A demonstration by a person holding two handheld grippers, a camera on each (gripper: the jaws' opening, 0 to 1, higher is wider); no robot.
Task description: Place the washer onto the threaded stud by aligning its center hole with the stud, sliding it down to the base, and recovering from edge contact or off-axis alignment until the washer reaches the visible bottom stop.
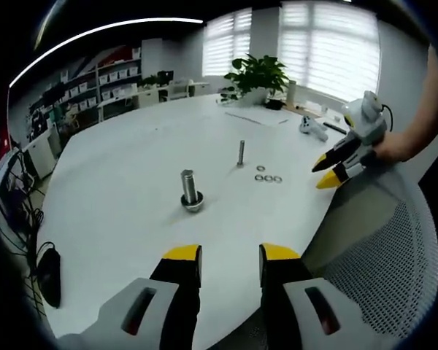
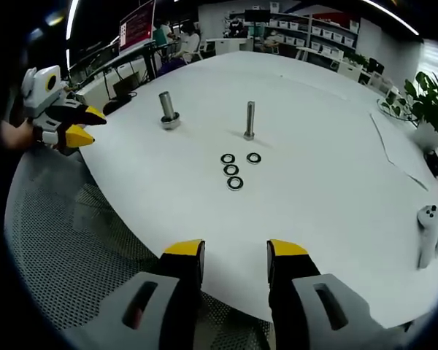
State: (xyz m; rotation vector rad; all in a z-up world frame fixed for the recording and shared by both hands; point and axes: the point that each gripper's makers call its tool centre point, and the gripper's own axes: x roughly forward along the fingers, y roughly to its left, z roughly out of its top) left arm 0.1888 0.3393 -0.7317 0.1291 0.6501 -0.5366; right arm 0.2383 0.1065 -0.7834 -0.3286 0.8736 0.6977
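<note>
Both yellow-tipped grippers, left gripper (image 1: 230, 255) and right gripper (image 2: 235, 251), hang parted and empty. 4 small steel ring washers (image 2: 232, 170) lie beside the slim upright threaded stud (image 2: 250, 121); approach a washer squarely, pinching its rim.

The right gripper (image 2: 233, 251) is hovering with its jaws parted over the near edge of the white table (image 2: 321, 168). Four washers (image 2: 232, 170) are lying clustered just ahead, near a slim threaded stud (image 2: 250, 120) standing upright. A thicker stud (image 2: 166, 109) is standing further left. The left gripper (image 2: 87, 124) is hanging at the table's left edge, above a mesh chair (image 2: 66, 240)
</note>
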